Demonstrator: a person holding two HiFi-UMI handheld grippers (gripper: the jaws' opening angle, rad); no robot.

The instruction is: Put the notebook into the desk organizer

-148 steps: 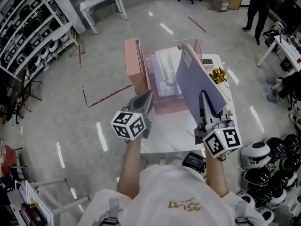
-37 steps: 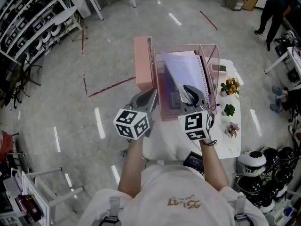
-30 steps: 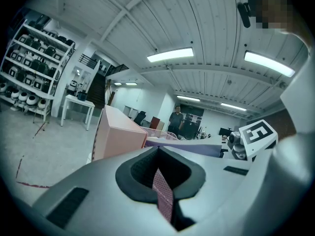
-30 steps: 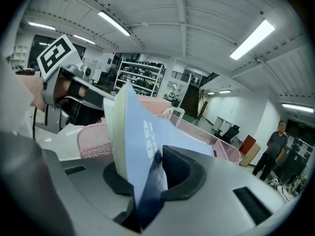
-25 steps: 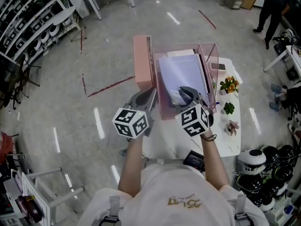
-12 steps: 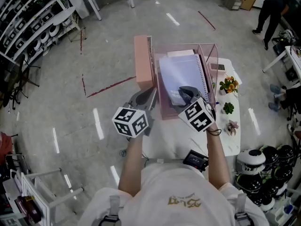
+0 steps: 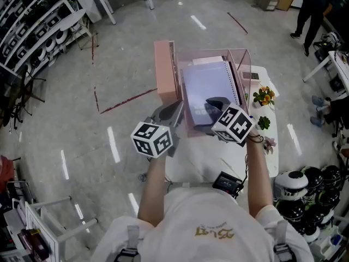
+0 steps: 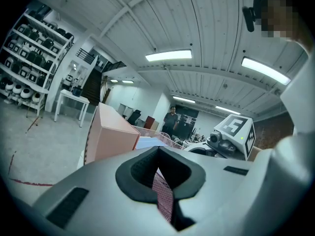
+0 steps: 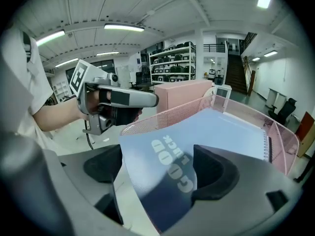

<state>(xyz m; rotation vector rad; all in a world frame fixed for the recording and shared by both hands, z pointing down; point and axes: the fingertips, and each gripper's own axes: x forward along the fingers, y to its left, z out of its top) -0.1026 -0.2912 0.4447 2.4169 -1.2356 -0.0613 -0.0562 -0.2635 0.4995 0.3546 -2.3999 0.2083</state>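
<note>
The lavender spiral notebook (image 7: 209, 85) lies in the pink mesh desk organizer (image 7: 243, 64), leaning low toward its near end. My right gripper (image 7: 214, 103) has just been opening its jaws. They stand wide, and the notebook's near corner (image 9: 197, 146) runs between them without either pad pressing on it. My left gripper (image 7: 173, 111) is at the organizer's near left corner. In the left gripper view a strip of pink mesh (image 8: 163, 196) is pinched between its closed jaws. The right gripper view shows the left gripper (image 9: 118, 101) beside the mesh wall (image 9: 167, 114).
A pink box (image 7: 165, 72) stands against the organizer's left side. The white table (image 7: 240, 160) carries small potted plants (image 7: 263, 97) at its right and a black device (image 7: 224, 183) near its front edge. Helmets (image 7: 313, 184) lie on the floor at right. A person (image 7: 308, 7) stands far off.
The notebook has sunk from tilted up to nearly flat in the organizer. The right gripper's jaws have spread and its marker cube has shifted right and nearer. The left gripper has stayed put.
</note>
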